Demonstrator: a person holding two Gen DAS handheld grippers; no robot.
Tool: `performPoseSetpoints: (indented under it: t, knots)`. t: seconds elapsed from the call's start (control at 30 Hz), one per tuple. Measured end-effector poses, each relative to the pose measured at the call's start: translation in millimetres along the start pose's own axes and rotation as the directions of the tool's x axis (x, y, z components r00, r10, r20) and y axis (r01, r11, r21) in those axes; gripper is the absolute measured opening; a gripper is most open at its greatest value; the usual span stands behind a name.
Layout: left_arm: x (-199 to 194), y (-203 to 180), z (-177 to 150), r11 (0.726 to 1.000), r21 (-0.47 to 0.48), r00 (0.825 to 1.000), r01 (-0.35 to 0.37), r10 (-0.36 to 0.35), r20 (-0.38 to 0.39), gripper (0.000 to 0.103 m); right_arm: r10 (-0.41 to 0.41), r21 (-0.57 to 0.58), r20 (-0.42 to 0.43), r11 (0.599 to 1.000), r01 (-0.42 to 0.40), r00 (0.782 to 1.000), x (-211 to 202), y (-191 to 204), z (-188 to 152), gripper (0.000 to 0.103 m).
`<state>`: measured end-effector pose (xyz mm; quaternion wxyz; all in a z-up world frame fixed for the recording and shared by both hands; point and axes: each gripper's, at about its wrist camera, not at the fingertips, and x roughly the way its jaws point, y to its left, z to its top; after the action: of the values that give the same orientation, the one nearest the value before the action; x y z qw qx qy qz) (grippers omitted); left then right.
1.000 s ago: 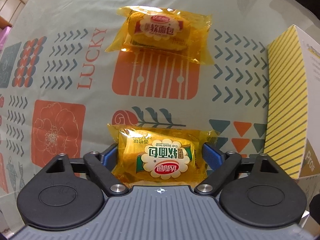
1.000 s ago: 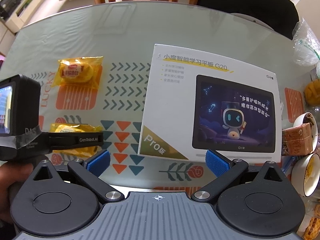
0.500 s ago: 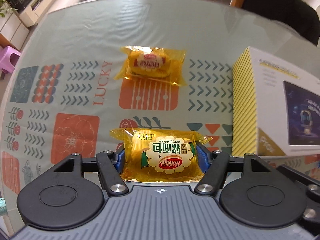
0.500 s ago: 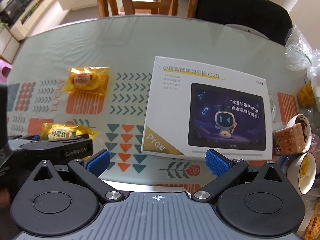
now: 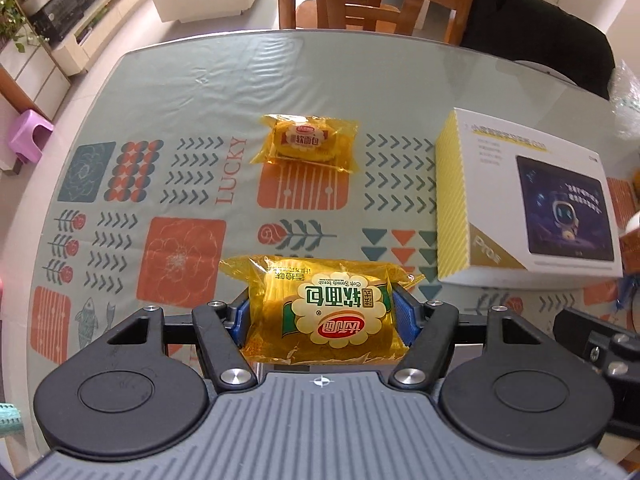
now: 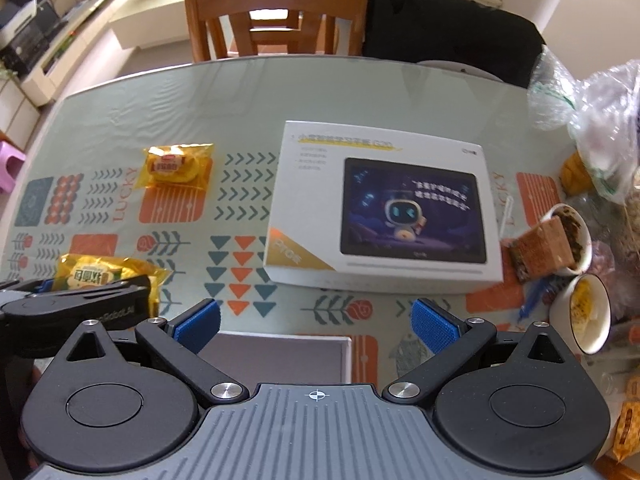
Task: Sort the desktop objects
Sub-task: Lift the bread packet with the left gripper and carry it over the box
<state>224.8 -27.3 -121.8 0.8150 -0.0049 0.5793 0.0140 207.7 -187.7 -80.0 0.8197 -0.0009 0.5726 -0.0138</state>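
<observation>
My left gripper (image 5: 322, 312) is shut on a yellow bread packet (image 5: 324, 312) and holds it above the table; the packet also shows in the right wrist view (image 6: 104, 276) at the far left. A second yellow bread packet (image 5: 308, 142) lies flat farther back on the patterned tablecloth, seen also in the right wrist view (image 6: 176, 164). A white tablet box (image 6: 380, 208) lies to the right, seen too in the left wrist view (image 5: 524, 196). My right gripper (image 6: 316, 322) is open and empty above a grey open box (image 6: 276, 356).
Two bowls (image 6: 580, 312) with food, a brown block (image 6: 540, 248) and plastic bags (image 6: 592, 96) crowd the right edge. Wooden chairs (image 6: 276, 12) and a black chair (image 6: 452, 28) stand behind the table.
My left gripper closed on the near bread packet and lifted it up and back. The right gripper also rose and pulled back, bringing the grey box into view below it.
</observation>
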Motion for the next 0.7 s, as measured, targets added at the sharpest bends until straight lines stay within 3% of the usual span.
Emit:
performPoseSetpoints:
  t: [0.7]
  knots:
    - [-39.6,-44.7,-77.5,1.000,0.016,1.000,-0.003,0.004,-0.014,0.083,0.003,0.016,0.001,1.000,-0.003,1.000,-23.1,-49.7,-57.9,0.102]
